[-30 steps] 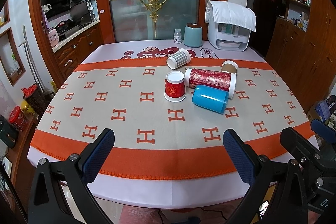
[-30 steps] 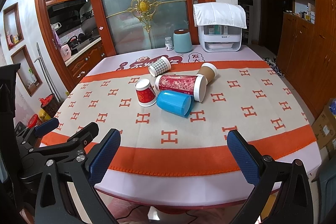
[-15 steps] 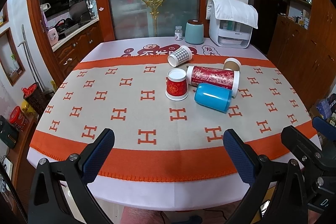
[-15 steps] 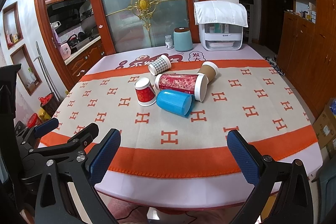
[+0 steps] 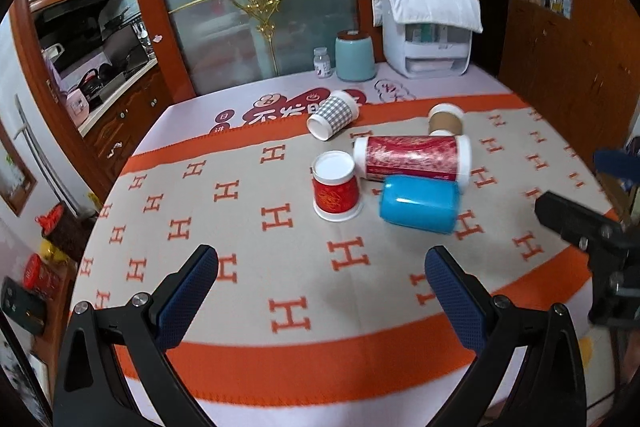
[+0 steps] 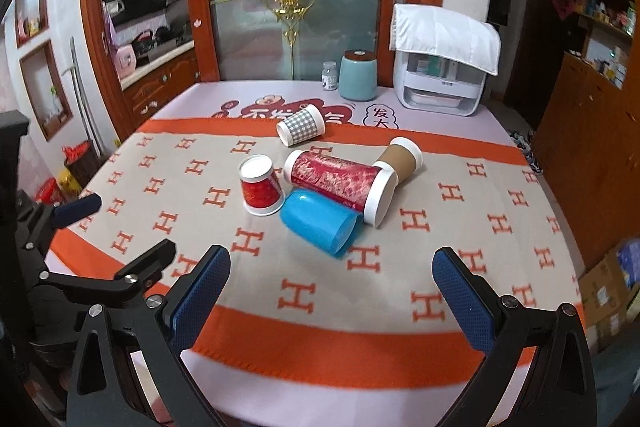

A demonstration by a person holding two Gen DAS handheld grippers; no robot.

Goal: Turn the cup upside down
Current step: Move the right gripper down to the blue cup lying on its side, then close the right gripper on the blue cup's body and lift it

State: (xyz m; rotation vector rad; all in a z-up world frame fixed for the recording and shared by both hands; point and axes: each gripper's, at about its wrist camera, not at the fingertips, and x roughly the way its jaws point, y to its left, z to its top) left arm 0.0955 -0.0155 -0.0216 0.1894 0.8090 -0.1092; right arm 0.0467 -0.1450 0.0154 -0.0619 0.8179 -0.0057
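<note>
A small red paper cup [image 5: 335, 187] stands upside down on the tablecloth [image 5: 240, 227]; it also shows in the right wrist view [image 6: 260, 190]. A blue plastic cup [image 5: 418, 203] [image 6: 318, 221], a tall red patterned cup [image 5: 412, 157] [image 6: 340, 183], a brown cup [image 5: 445, 119] [image 6: 400, 159] and a checked cup [image 5: 333, 115] [image 6: 301, 125] lie on their sides. My left gripper [image 5: 320, 291] is open and empty over the near cloth. My right gripper [image 6: 330, 291] is open and empty, short of the blue cup.
At the table's far edge stand a teal canister [image 5: 354, 55], a small white bottle [image 5: 322, 63] and a white appliance under a cloth [image 5: 430, 31]. Wooden cabinets [image 5: 560, 67] run along the right. The table's front edge [image 6: 320, 383] lies just below the fingers.
Both grippers have moved forward over the table toward the cups, which look larger and nearer. The cups have not moved. Both grippers stay open.
</note>
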